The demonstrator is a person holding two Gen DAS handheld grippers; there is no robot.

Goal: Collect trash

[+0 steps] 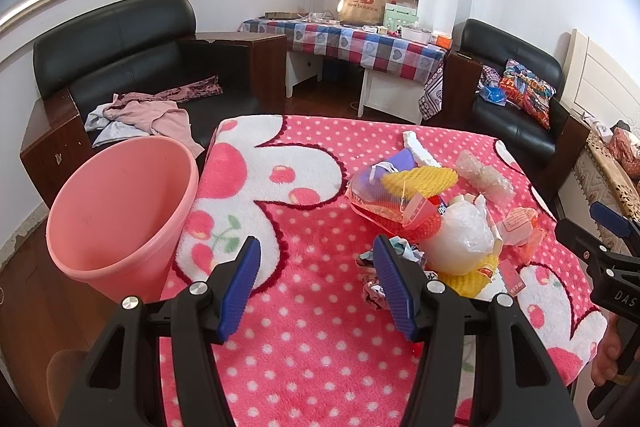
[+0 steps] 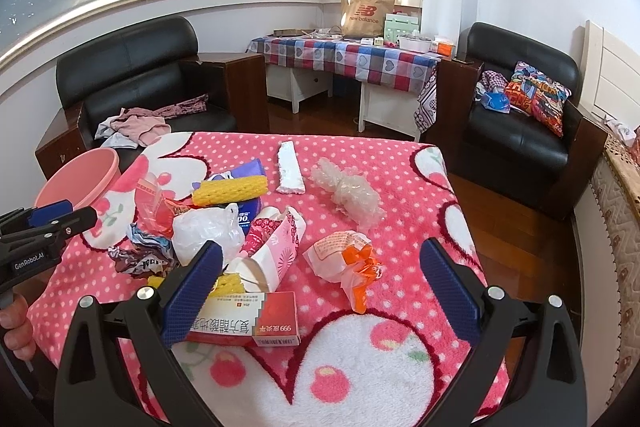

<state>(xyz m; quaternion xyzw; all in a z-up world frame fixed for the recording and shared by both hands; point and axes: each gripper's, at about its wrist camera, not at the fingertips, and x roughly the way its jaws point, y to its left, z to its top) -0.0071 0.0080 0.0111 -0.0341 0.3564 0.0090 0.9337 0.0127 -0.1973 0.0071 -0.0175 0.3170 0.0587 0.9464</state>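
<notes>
On the pink table (image 1: pixel 312 347), your left tool (image 1: pixel 316 291) and right tool (image 2: pixel 320 291) gape wide, holding nothing, so the slippery trash (image 2: pixel 224 227) could slide off, missing the bin (image 1: pixel 120 211) beside it.

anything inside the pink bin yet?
In the left wrist view the pink bin tilts toward the camera: its inner wall looks bare, with no trash visible. The very bottom is hidden behind the near rim. All the trash sits on the blanket.
</notes>
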